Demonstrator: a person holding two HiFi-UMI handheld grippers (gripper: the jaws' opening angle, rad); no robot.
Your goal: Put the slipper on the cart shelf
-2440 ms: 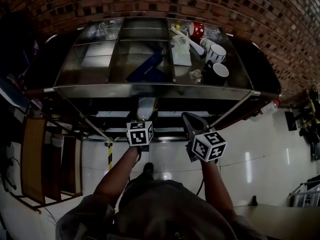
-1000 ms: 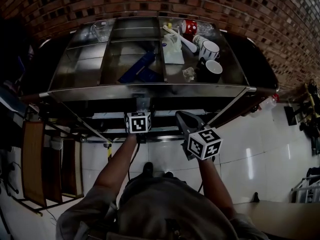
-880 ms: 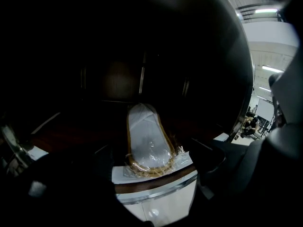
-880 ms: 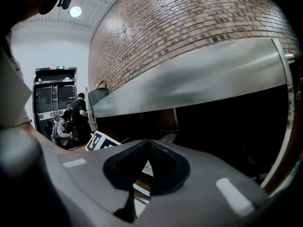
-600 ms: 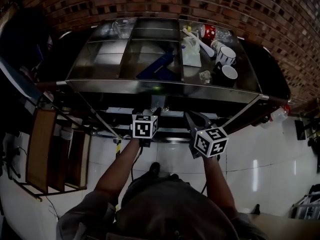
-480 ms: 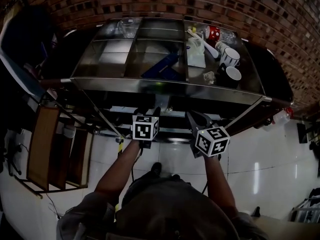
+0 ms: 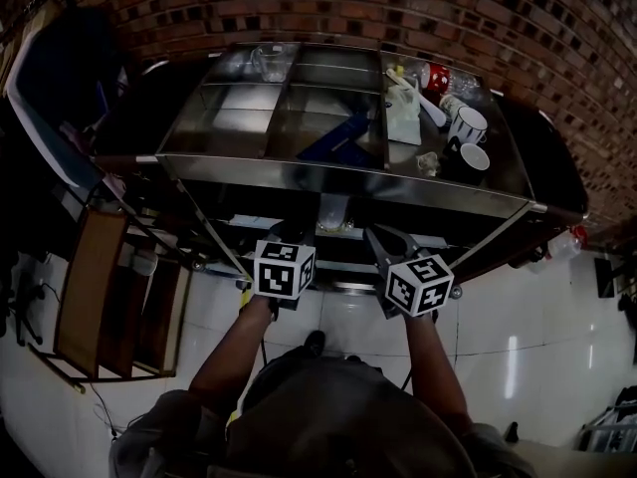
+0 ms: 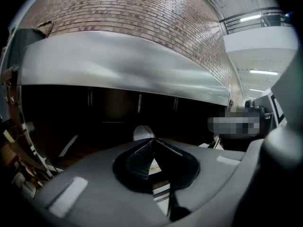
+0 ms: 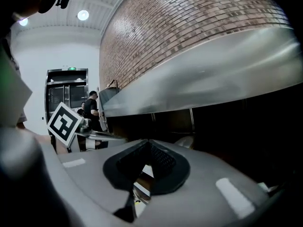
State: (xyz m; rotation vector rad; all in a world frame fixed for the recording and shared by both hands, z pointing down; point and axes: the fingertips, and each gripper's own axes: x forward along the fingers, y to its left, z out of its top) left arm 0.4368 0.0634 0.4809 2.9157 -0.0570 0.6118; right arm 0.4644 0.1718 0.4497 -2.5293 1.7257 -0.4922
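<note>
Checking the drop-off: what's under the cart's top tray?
A pale slipper lies on the lower shelf. The top tray covers its far end, and the shelf's back is too dark to read.

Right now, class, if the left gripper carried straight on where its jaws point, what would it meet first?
Probably the pale slipper lying under the steel cart top, just beyond the left gripper; depth is unclear.
</note>
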